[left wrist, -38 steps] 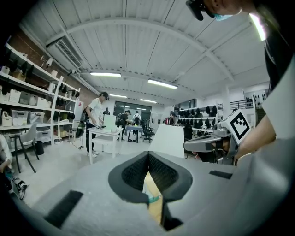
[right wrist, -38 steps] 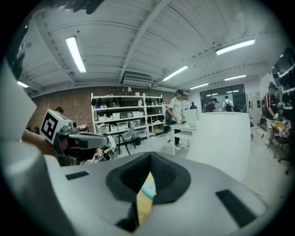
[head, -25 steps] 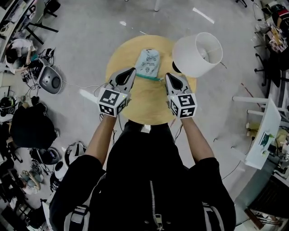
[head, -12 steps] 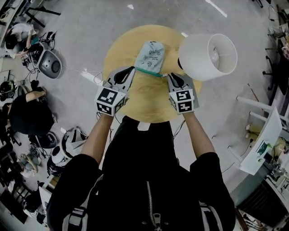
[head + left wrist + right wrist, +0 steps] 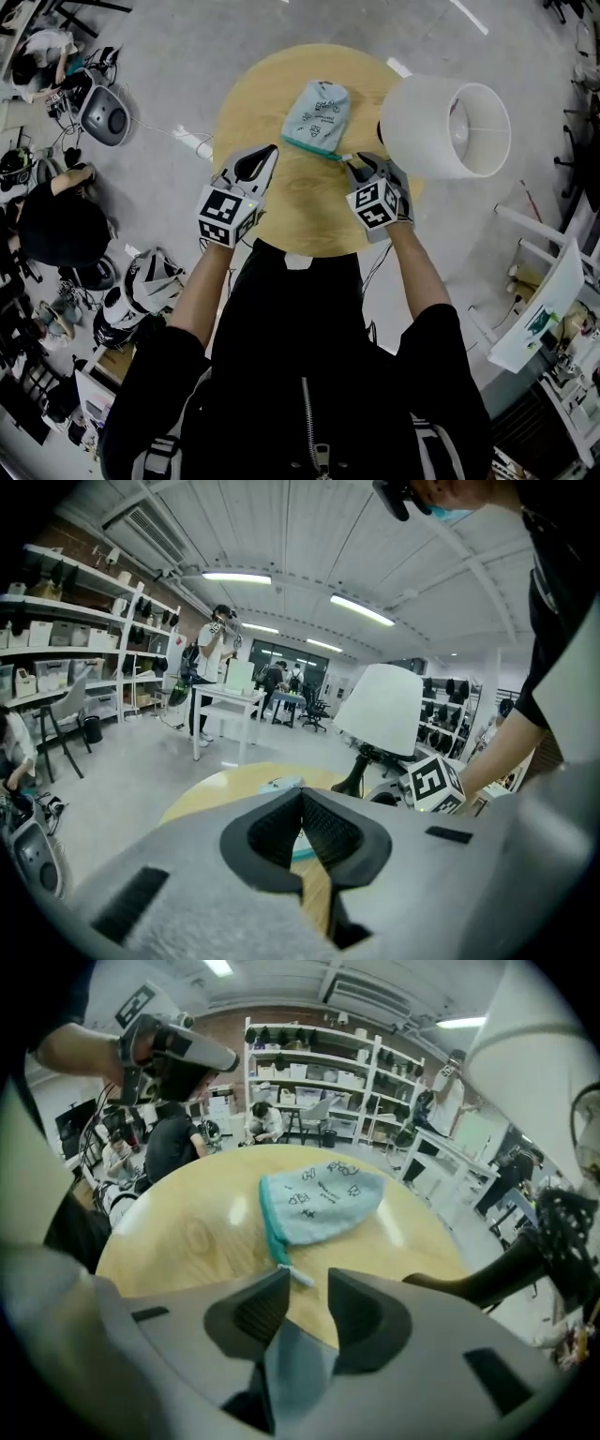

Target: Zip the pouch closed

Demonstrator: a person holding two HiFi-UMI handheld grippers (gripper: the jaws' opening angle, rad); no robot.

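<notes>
**Item: cloth pouch on round counter, zip pull facing the right jaws**

- Pouch (image 5: 316,114): pale blue with printed marks, lying flat near the middle of the wooden counter (image 5: 281,202). Its teal zip edge (image 5: 311,148) is the side nearest the person, and the body extends away from them.
- Long axis of the zip: it runs across the person's front, from the left corner to the right corner. In the right gripper view it runs almost straight toward the jaws.
- Zip pull (image 5: 296,1275): a small white tab at the right end of the zip edge, resting on the wood.
- Right gripper (image 5: 361,169): tilted steeply down, its jaws opening with a clear gap. Nothing is between them. The pull lies just ahead of the tips, close to one jaw, and is judged not yet gripped. This is the nearer hand.
- Left gripper (image 5: 271,152): jaws fully together and empty. It sits near the left end of the zip edge but apart from it, and is judged well placed to pin that corner.
- Lamp (image 5: 450,127): its white shade overhangs the right side of the counter, and its dark base stands just beside the right gripper. It is the only obstruction and leaves little room for the right hand to swing outward.
- Surroundings: shelves (image 5: 309,1063) and seated people are well apart from the counter.
</notes>
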